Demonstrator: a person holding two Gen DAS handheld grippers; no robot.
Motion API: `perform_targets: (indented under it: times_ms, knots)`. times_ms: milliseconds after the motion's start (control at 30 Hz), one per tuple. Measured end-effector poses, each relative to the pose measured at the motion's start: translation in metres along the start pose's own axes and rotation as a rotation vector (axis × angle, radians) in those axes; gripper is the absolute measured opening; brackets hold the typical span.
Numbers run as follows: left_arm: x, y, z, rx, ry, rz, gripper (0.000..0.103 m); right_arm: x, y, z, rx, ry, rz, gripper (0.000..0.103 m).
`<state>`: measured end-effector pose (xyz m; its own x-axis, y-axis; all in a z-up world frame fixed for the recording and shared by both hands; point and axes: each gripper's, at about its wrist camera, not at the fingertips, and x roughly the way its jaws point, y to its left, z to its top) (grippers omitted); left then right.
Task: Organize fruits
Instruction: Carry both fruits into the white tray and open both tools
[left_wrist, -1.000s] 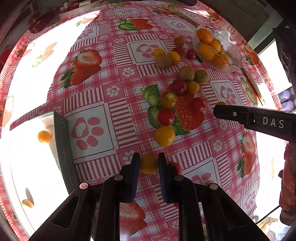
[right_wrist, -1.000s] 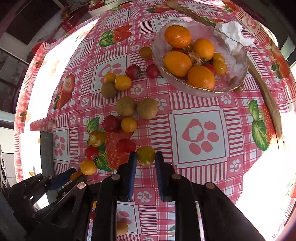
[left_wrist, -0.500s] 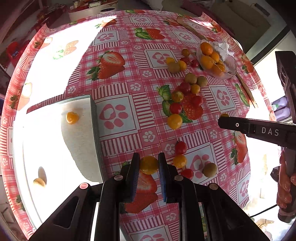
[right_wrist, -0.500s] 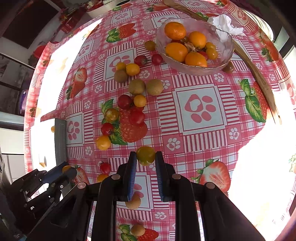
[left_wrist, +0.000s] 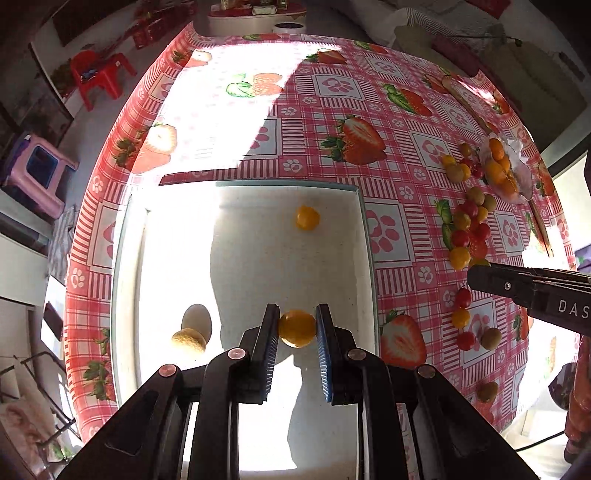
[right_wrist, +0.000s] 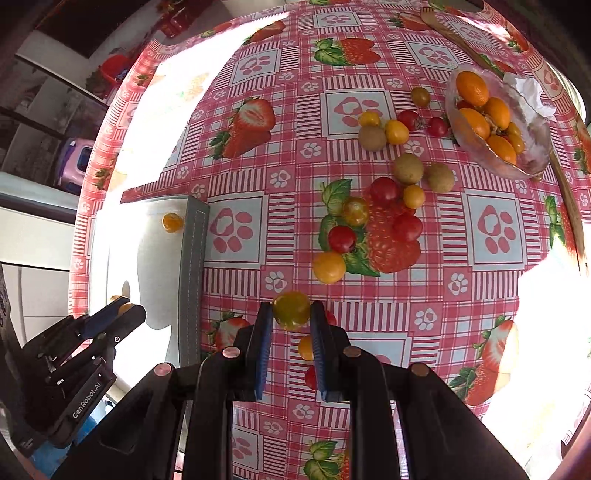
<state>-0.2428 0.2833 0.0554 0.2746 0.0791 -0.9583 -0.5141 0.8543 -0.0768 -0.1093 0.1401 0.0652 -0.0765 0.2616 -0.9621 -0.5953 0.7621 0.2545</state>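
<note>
My left gripper (left_wrist: 296, 328) is shut on a yellow tomato (left_wrist: 296, 328) and holds it above a white box (left_wrist: 255, 266). The box holds another yellow tomato (left_wrist: 307, 218) and a pale round fruit (left_wrist: 188, 341). My right gripper (right_wrist: 291, 314) is shut on a yellow-green tomato (right_wrist: 291, 309) above the tablecloth. Loose red and yellow tomatoes (right_wrist: 341, 238) and kiwis (right_wrist: 408, 168) lie scattered on the cloth. The left gripper also shows at the lower left of the right wrist view (right_wrist: 123, 308), over the box (right_wrist: 147, 236).
A glass bowl (right_wrist: 532, 147) of oranges stands at the far right, with crumpled paper behind it. A wooden stick (right_wrist: 565, 192) lies along the right table edge. More small tomatoes (left_wrist: 462, 297) and a kiwi (left_wrist: 491, 338) lie right of the box. Stools stand off the table's left.
My left gripper has carried the yellow tomato left from the cloth to above the white box. My right gripper has lifted and pulled back from the bowl with its tomato.
</note>
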Motion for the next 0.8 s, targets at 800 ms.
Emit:
perform_targets:
  times_ms: [800]
  knots:
    - [0.057,0.073,0.021,-0.003,0.054,0.09,0.022,0.102,0.12,0.037,-0.099,0.158,0.018,0.022]
